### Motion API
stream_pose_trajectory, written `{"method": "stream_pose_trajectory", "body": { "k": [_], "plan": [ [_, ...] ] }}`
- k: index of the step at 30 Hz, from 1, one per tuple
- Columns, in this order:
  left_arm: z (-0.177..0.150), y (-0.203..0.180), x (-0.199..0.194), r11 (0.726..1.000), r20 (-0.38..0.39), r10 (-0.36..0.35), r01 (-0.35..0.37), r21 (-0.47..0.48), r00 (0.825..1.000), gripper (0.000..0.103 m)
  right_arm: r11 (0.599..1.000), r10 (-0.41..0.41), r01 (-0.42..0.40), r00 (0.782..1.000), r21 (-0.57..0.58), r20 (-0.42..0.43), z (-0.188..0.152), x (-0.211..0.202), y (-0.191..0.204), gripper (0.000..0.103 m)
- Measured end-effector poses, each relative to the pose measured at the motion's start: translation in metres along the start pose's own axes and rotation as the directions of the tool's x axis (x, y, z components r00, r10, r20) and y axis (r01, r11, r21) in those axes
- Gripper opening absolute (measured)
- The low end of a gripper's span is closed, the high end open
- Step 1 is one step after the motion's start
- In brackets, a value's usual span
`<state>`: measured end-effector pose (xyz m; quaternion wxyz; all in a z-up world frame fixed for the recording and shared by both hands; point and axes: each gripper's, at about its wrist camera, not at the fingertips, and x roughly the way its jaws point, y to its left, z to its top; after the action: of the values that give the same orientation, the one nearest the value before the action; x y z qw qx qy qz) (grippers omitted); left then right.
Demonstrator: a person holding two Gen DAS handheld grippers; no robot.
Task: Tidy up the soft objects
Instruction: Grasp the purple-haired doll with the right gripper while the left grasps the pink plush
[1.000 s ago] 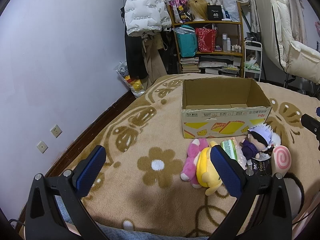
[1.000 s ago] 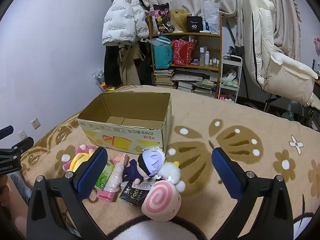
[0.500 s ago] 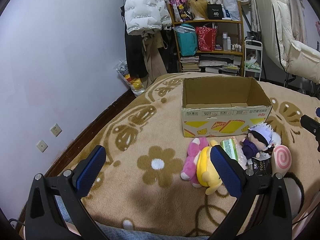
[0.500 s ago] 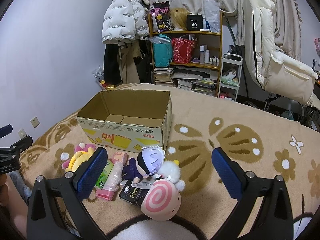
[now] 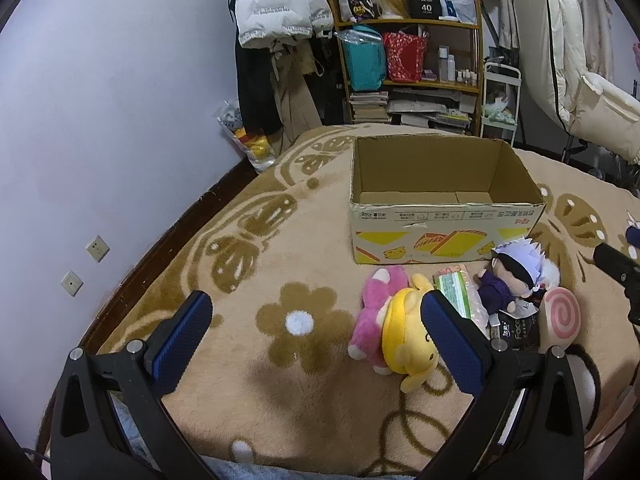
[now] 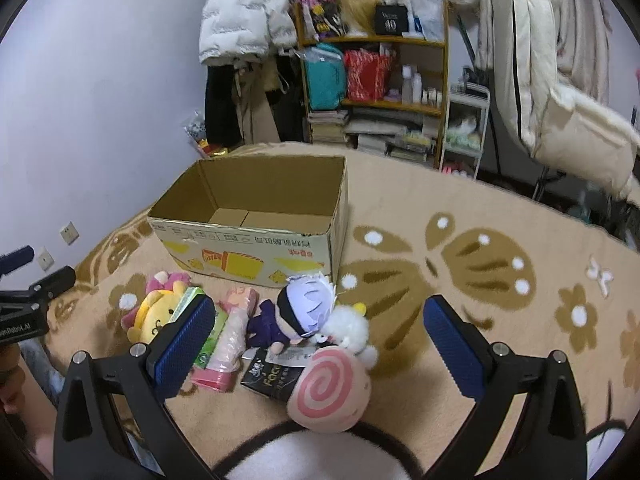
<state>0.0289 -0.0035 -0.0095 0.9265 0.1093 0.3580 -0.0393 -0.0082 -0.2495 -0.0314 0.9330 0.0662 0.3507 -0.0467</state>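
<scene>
An open cardboard box [image 5: 444, 216] [image 6: 256, 240] stands empty on the flowered blanket. In front of it lies a row of soft items: a yellow and pink plush [image 5: 396, 332] [image 6: 154, 312], a green tissue pack [image 5: 454, 294] [image 6: 208, 334], a pink pack [image 6: 232, 340], a white-haired doll [image 5: 512, 270] [image 6: 300, 314], a black "Face" packet [image 6: 270, 374] and a pink swirl plush [image 5: 560, 316] [image 6: 328, 392]. My left gripper [image 5: 316, 344] is open above the blanket, left of the yellow plush. My right gripper [image 6: 320, 352] is open, hovering over the doll and swirl plush.
A wooden shelf [image 5: 408, 60] with bags, books and bottles stands beyond the bed, next to hanging coats [image 5: 276, 8]. A cream padded chair [image 6: 560, 92] is at the right. The wall [image 5: 100, 120] with sockets runs along the left edge of the bed.
The right gripper has shifted slightly left and closer to the toys. The left gripper has hardly moved.
</scene>
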Motion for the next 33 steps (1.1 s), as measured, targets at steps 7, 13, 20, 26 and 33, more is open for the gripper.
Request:
{"method": "stream_pose_trajectory", "body": {
  "k": [7, 13, 20, 26, 33],
  "plan": [
    [0.021, 0.002, 0.007, 1.000, -0.010, 0.029, -0.029, -0.012, 1.000, 0.103, 1.000, -0.009, 0.009, 1.000, -0.014, -0.015, 0.008, 0.015, 0.002, 0.103],
    [0.045, 0.003, 0.028, 1.000, -0.053, 0.009, -0.010, -0.016, 0.999, 0.103, 0.999, -0.007, 0.005, 0.999, -0.043, -0.047, 0.017, 0.040, 0.010, 0.103],
    [0.062, 0.001, 0.064, 1.000, -0.122, -0.005, 0.004, -0.004, 0.993, 0.103, 0.999, -0.006, 0.001, 0.995, -0.053, -0.103, 0.017, 0.078, 0.012, 0.103],
    [0.053, -0.006, 0.097, 1.000, -0.158, -0.020, 0.019, -0.006, 0.987, 0.103, 0.999, -0.002, -0.004, 0.988, -0.036, -0.152, 0.014, 0.107, 0.009, 0.103],
    [0.041, -0.007, 0.134, 0.998, -0.238, -0.060, 0.055, -0.027, 0.970, 0.103, 0.999, 0.016, -0.022, 0.981, -0.029, -0.196, 0.011, 0.129, 0.006, 0.103]
  ]
}}
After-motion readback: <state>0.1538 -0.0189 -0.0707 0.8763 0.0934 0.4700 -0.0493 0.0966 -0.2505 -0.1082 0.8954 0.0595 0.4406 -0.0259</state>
